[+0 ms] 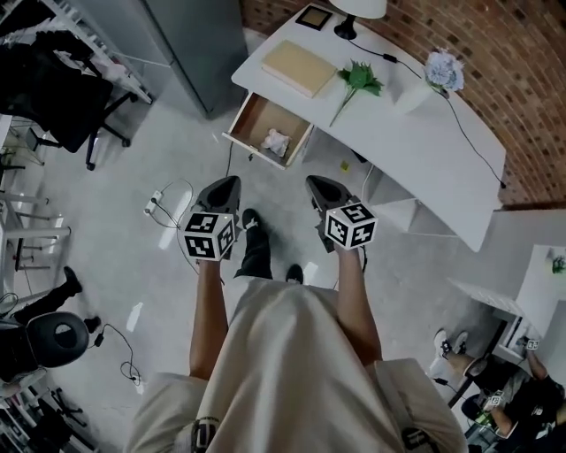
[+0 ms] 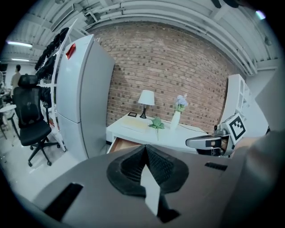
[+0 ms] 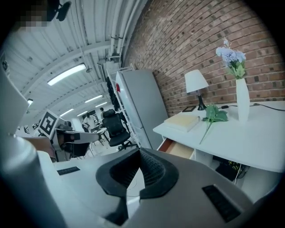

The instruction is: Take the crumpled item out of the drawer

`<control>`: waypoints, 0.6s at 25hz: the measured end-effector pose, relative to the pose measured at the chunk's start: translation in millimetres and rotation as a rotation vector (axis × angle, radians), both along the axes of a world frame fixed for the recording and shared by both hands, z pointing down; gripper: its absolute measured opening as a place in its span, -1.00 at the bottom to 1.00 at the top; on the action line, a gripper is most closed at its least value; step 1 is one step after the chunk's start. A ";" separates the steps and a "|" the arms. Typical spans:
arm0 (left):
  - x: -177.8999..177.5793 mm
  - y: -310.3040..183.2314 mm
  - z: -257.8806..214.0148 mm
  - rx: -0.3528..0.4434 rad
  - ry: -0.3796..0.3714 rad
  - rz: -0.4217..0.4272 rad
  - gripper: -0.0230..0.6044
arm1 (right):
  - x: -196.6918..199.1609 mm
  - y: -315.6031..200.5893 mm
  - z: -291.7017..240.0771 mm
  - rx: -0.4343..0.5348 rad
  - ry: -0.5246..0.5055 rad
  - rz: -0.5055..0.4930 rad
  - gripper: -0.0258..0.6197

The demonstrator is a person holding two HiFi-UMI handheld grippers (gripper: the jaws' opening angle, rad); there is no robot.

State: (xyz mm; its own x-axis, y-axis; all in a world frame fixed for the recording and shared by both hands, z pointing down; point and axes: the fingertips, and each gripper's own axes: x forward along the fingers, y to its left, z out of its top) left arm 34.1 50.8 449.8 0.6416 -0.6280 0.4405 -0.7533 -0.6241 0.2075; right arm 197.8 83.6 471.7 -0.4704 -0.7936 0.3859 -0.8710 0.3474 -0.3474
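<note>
A wooden drawer (image 1: 265, 128) stands pulled out of the white desk (image 1: 424, 150). A crumpled white item (image 1: 275, 142) lies inside it. My left gripper (image 1: 228, 183) and right gripper (image 1: 317, 183) hang side by side over the floor, a short way in front of the drawer, both pointing toward it. Both are shut with nothing between the jaws. In the left gripper view the jaws (image 2: 145, 147) meet, with the drawer (image 2: 122, 144) just beyond. The right gripper view shows its closed jaws (image 3: 140, 151) and the drawer (image 3: 180, 149) ahead to the right; the crumpled item is hidden there.
On the desk lie a pale book (image 1: 299, 67), a green sprig (image 1: 357, 81), a vase of flowers (image 1: 439, 71), a lamp (image 1: 349, 18) and a small frame (image 1: 314, 16). A grey fridge (image 1: 190, 44) stands left of the drawer. A cable (image 1: 168, 199) lies on the floor.
</note>
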 end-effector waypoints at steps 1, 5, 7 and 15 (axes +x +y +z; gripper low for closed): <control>0.9 -8.9 5.9 -0.012 0.000 0.004 -0.88 | -0.8 -8.8 5.9 -0.013 0.007 0.001 -0.84; 1.9 -38.7 34.1 -0.076 -0.023 0.041 -0.88 | -6.4 -43.6 29.4 -0.074 0.028 -0.006 -0.84; -1.3 -51.7 43.2 -0.097 -0.032 0.061 -0.88 | -12.4 -58.5 39.5 -0.110 0.057 -0.025 -0.84; -41.1 -111.3 69.2 -0.155 -0.040 0.081 -0.88 | -43.9 -135.4 74.5 -0.179 0.280 -0.132 -0.84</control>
State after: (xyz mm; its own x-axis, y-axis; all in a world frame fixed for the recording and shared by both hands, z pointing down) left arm -7.1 -60.5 519.0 0.6675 -0.4972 0.5543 -0.7113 -0.6460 0.2771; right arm 153.9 -51.8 546.2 -0.4205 -0.6415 0.6416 -0.8928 0.4184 -0.1668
